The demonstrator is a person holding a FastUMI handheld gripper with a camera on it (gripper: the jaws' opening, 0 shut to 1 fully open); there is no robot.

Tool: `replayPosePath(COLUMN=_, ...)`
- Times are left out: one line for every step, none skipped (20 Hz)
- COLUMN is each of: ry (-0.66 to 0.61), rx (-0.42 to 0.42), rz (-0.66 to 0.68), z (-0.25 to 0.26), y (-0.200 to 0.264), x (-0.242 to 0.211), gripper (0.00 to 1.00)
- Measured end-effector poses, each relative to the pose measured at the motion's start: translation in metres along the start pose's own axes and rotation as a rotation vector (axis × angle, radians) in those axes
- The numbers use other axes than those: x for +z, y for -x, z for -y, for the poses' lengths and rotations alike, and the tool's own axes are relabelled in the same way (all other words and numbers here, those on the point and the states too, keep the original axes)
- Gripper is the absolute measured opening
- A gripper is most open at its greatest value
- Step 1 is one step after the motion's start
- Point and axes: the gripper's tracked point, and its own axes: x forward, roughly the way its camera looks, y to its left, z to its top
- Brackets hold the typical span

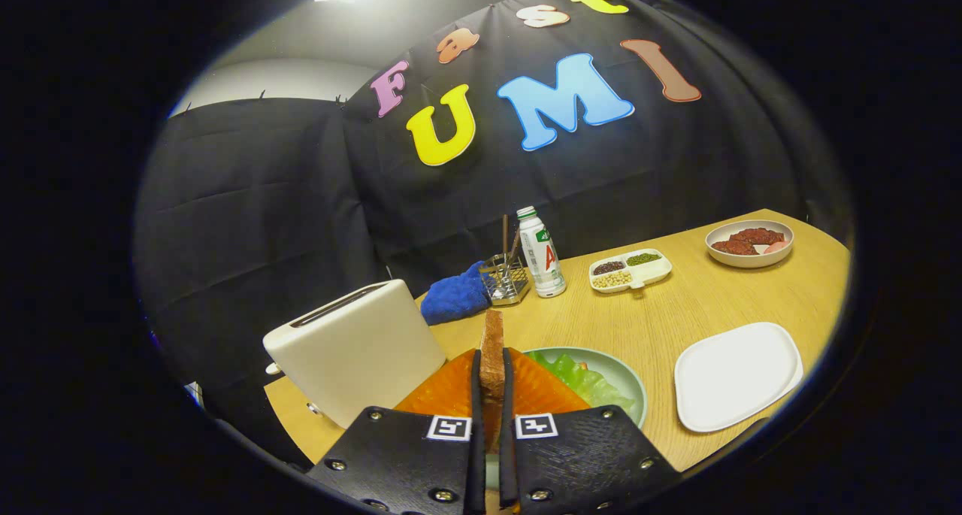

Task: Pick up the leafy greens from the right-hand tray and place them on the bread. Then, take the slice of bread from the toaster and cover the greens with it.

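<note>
Gripped edge-on between both fingers of the claw [490, 395], the slice of bread [492, 353] stood upright above the green plate [627, 383] holding the leafy greens [582, 380]. Left of it sat the toaster [353, 346], right of it an empty white tray [736, 376], all on the wooden surface [676, 312].

Your one camera rides on the gripper [490, 395] and looks forward along its two fingers, tilted down at the wooden table [676, 312] from close above. It's tight on the bread slice [492, 357] clamped edge-on between the fingers. Toaster [353, 346] sits just ahead to their left, green plate [627, 383] just ahead to their right, white tray [736, 376] further right. Bottle [543, 253] and bowl [749, 243] lie well beyond, against the black cloth wall [255, 199] it faces.
</note>
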Motion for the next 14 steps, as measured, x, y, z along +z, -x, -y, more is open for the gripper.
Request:
replayPosePath(ry=0.019, rx=-0.007, rz=0.002, z=0.002, y=0.000, x=0.000, gripper=0.07)
replayPosePath(ry=0.037, rx=-0.013, rz=0.004, z=0.004, y=0.000, x=0.000, gripper=0.07)
replayPosePath(ry=0.054, rx=-0.014, rz=0.007, z=0.005, y=0.000, x=-0.001, gripper=0.07)
replayPosePath(ry=0.070, rx=-0.008, rz=0.007, z=0.005, y=0.001, x=-0.001, gripper=0.07)
replayPosePath(ry=0.086, rx=-0.009, rz=0.008, z=0.007, y=0.000, x=-0.002, gripper=0.10)
replayPosePath(ry=0.100, rx=-0.018, rz=0.011, z=0.011, y=0.000, x=-0.002, gripper=0.10)
replayPosePath(ry=0.114, rx=-0.036, rz=0.007, z=0.018, y=0.000, x=-0.005, gripper=0.15)
replayPosePath(ry=0.120, rx=-0.050, rz=0.000, z=0.024, y=0.000, x=-0.006, gripper=0.15)
replayPosePath(ry=0.118, rx=-0.059, rz=-0.010, z=0.029, y=-0.002, x=-0.011, gripper=0.22)
replayPosePath(ry=0.108, rx=-0.066, rz=-0.018, z=0.032, y=-0.003, x=-0.012, gripper=0.22)
replayPosePath(ry=0.092, rx=-0.069, rz=-0.023, z=0.036, y=-0.003, x=-0.014, gripper=0.23)
replayPosePath(ry=0.072, rx=-0.071, rz=-0.027, z=0.039, y=-0.004, x=-0.014, gripper=0.23)
replayPosePath(ry=0.062, rx=-0.074, rz=-0.034, z=0.040, y=-0.004, x=-0.016, gripper=0.23)
replayPosePath(ry=0.062, rx=-0.084, rz=-0.043, z=0.044, y=-0.005, x=-0.017, gripper=0.23)
